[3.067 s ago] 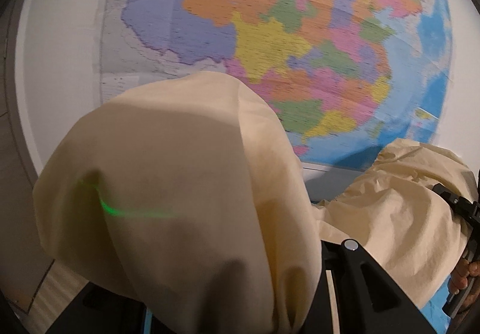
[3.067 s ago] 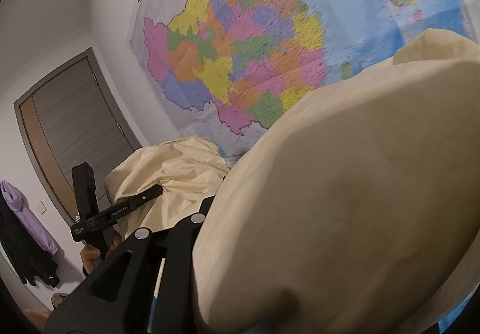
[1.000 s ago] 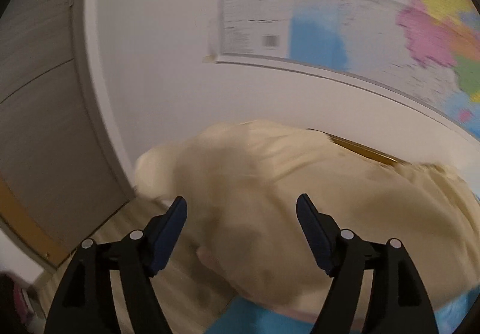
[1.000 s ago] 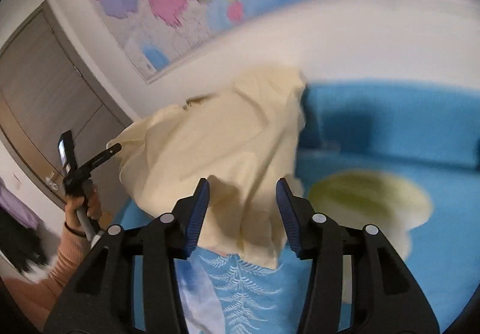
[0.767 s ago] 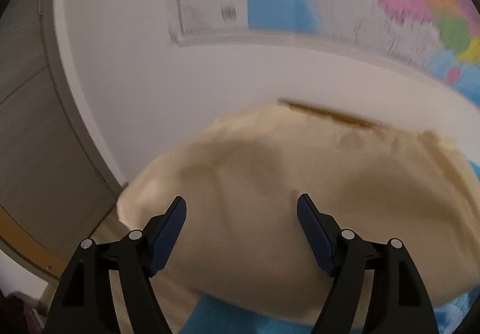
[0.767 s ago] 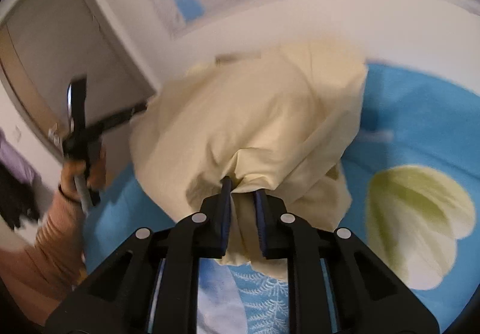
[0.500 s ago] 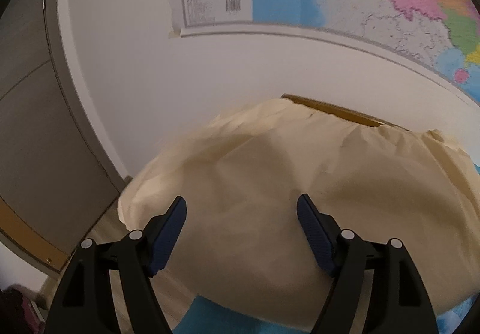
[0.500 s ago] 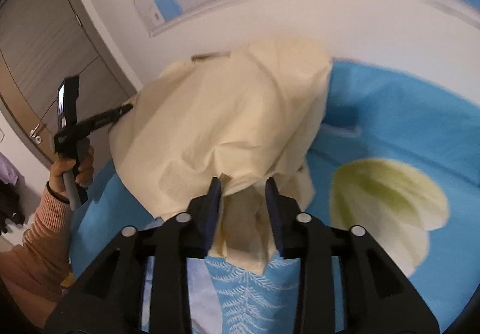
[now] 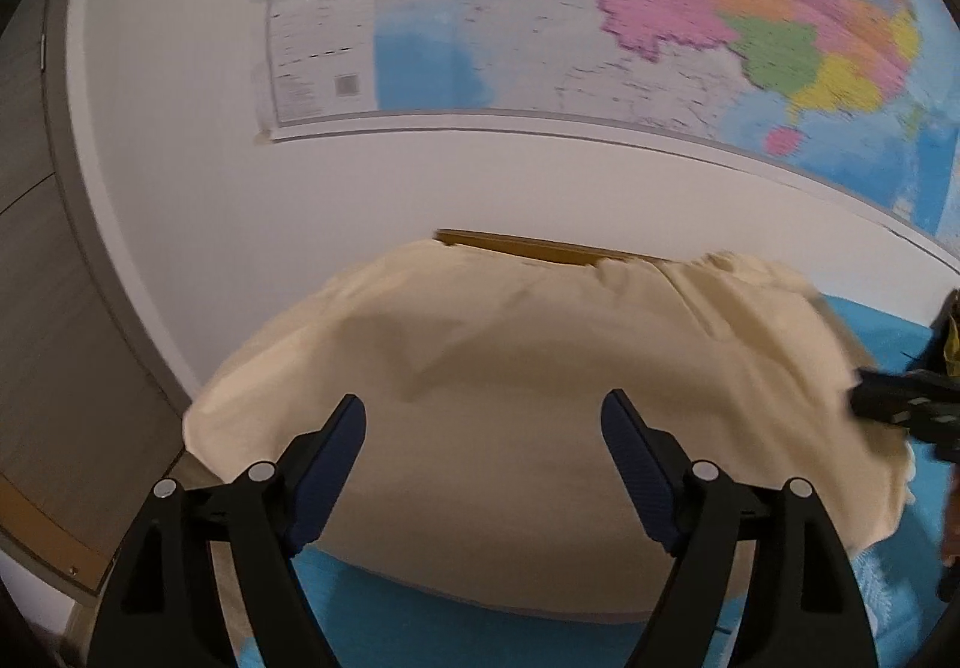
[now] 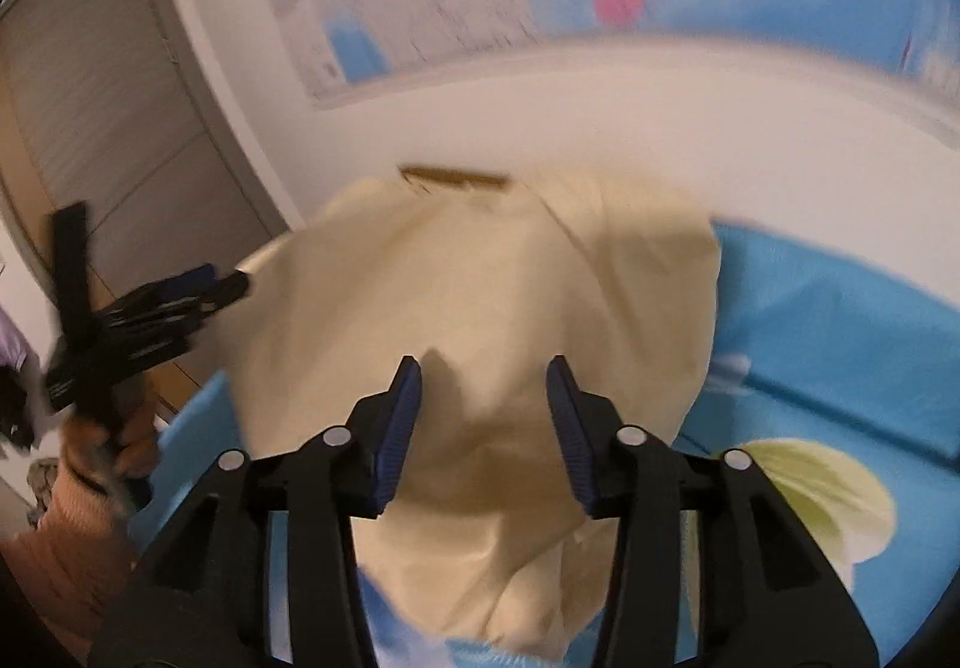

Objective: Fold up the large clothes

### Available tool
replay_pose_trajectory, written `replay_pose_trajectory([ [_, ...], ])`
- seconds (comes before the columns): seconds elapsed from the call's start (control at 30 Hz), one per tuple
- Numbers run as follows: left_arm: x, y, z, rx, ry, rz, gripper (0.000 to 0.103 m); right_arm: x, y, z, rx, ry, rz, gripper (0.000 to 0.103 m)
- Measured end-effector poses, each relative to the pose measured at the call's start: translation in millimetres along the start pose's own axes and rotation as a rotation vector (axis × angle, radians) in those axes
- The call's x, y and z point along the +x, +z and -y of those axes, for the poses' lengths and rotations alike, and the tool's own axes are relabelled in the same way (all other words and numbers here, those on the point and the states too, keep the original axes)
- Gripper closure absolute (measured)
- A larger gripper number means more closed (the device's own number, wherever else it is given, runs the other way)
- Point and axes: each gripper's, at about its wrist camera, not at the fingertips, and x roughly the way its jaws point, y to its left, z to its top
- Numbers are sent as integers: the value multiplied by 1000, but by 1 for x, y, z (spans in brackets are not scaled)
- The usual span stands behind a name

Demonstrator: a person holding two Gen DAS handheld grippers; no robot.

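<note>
Wall map [image 9: 660,8]: coloured regions, hung on the white wall behind the bed.
Bedsheet [image 10: 840,320]: blue, with a pale green flower print to my right.
Door [image 10: 108,86]: grey, at the left.
Cloth [image 9: 540,368]: large, cream, heaped on the bedsheet against the wall, one edge hanging past the bed's left side.
My left gripper [image 9: 483,425]: jaws spread wide, holding nothing, cloth lying beyond them.
My right gripper [image 10: 483,386]: jaws parted, empty, poised over the cloth's near fold; contact uncertain.
</note>
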Motion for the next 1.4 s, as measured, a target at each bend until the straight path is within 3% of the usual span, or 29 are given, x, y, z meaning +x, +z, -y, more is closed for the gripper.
replay_pose_trajectory([
  [0.2,12,-6,15,14,-32,-55,23,6,-7,4,46,1,-28,61],
  [0.37,8,-9,16,11,-40,-57,19,-35,-16,-22,-43,71,56,59],
  [0.47,10,-11,20,25,-31,-56,17,-32,-26,-44,-141,83,2,59],
  [0.53,13,-12,22,38,-27,-57,14,-18,-32,-47,-187,37,-46,60],
  [0.63,17,-15,22,45,-25,-70,13,-1,-38,-28,-97,62,-98,61],
  [0.87,-4,-11,24,32,-26,-36,13,-31,-32,-28,-71,69,5,58],
  [1.17,-11,-6,50,67,-67,-22,7,-27,12,-18,-32,10,101,52],
  [1.4,13,1,48,39,-54,-60,7,29,41,12,44,-79,32,51],
])
